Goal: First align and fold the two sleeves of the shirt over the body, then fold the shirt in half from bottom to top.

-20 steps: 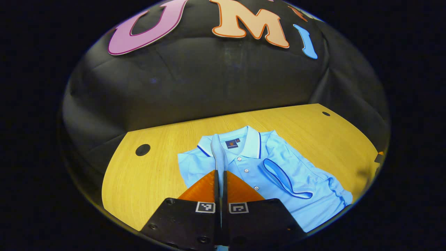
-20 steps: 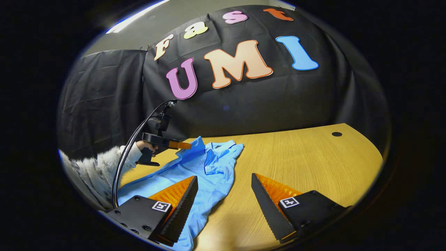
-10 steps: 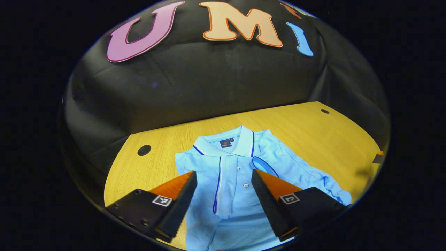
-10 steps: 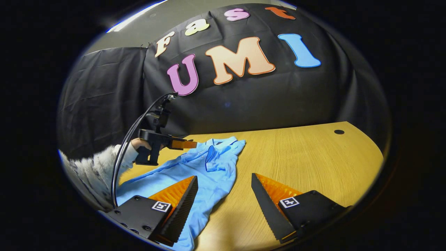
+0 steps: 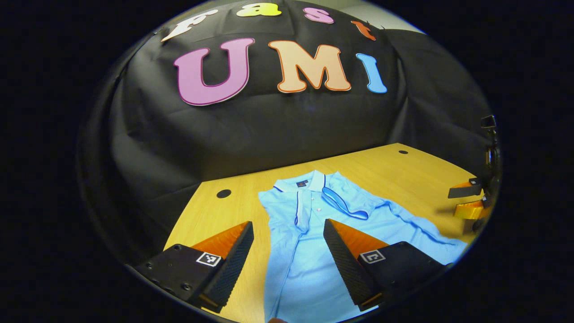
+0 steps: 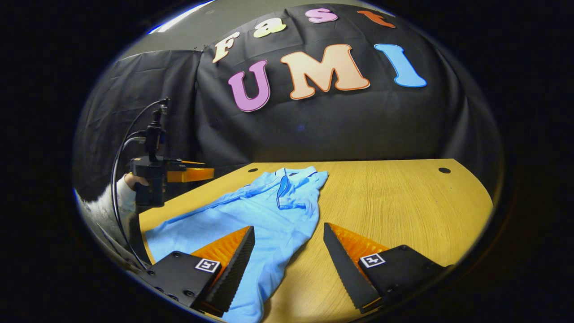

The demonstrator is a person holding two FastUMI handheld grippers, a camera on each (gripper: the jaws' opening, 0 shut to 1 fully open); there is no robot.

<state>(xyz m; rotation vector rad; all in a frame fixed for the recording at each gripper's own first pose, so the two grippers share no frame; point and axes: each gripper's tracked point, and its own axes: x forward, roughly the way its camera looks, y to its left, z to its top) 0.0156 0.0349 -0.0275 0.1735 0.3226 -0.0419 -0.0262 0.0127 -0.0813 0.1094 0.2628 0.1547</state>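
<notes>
A light-blue polo shirt (image 5: 314, 251) is spread on the tabletop (image 5: 403, 166), sleeves folded inward, collar toward the wall, hem nearest. Both hand-held grippers (image 5: 287, 260) (image 6: 287, 264) are held released.

Two low views, shared shirt (image 5: 314, 233)

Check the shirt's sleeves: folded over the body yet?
Folded: both sleeves lie across the shirt body below the collar. Bottom half not folded up.
</notes>
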